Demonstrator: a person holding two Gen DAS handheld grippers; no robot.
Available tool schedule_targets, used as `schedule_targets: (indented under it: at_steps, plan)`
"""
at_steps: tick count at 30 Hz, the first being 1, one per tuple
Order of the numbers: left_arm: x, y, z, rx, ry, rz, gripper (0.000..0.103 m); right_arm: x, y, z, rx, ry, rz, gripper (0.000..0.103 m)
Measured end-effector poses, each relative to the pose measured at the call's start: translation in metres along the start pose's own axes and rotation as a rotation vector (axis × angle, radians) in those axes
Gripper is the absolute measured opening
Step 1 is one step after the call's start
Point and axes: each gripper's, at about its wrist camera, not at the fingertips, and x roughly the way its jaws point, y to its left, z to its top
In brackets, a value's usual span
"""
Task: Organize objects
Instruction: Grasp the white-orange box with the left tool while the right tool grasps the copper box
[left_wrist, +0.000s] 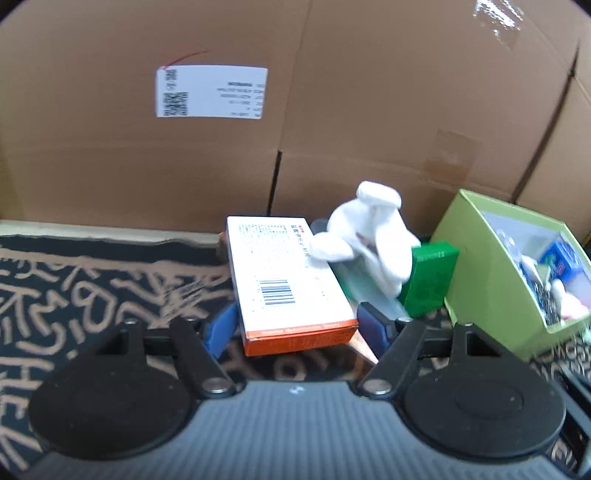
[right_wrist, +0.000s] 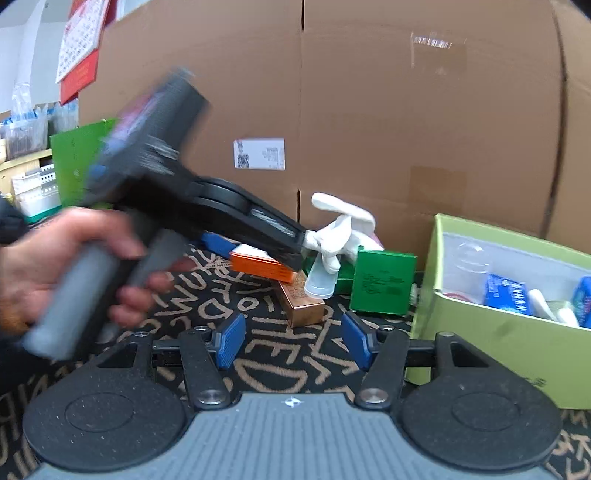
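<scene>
A white and orange box (left_wrist: 288, 284) lies between the fingers of my left gripper (left_wrist: 297, 326), whose blue pads (left_wrist: 221, 328) stand open a little wider than the box. It also shows in the right wrist view (right_wrist: 264, 267). Behind it are a white spray bottle (left_wrist: 373, 240), also in the right wrist view (right_wrist: 332, 240), and a green box (left_wrist: 430, 278) (right_wrist: 382, 282). A copper box (right_wrist: 301, 304) lies in front. My right gripper (right_wrist: 293, 341) is open and empty above the patterned cloth, near a light green bin (right_wrist: 491, 339).
The light green bin (left_wrist: 491, 280) at the right holds several small packages. A large cardboard box (left_wrist: 295, 110) walls the back. The black cloth with tan lettering (left_wrist: 92, 280) covers the table. Shelves and a darker green box (right_wrist: 74, 158) stand at the far left.
</scene>
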Motion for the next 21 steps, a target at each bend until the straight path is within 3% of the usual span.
schedule_targets:
  at_steps: [5, 10, 11, 12, 17, 21]
  plan:
    - [-0.026, 0.01, -0.018, 0.044, 0.035, 0.018, 0.071, 0.046, -0.001, 0.007, -0.004, 0.06, -0.019, 0.062]
    - [-0.046, 0.025, -0.029, 0.004, 0.035, 0.04, 0.07, 0.086, -0.006, 0.013, 0.014, 0.124, -0.029, 0.062]
    - [-0.047, 0.028, -0.031, -0.006, 0.036, 0.04, 0.07, 0.092, -0.007, 0.014, 0.018, 0.136, -0.032, 0.045]
    - [-0.05, 0.031, -0.033, -0.015, 0.04, 0.037, 0.07, 0.094, -0.008, 0.014, 0.026, 0.146, -0.026, 0.04]
    - [-0.059, 0.031, -0.054, -0.017, 0.077, 0.012, 0.07, 0.072, -0.006, 0.006, 0.031, 0.161, -0.002, 0.038]
    - [-0.074, 0.023, -0.076, 0.016, 0.099, -0.014, 0.07, 0.029, -0.006, -0.014, 0.049, 0.174, 0.004, 0.038]
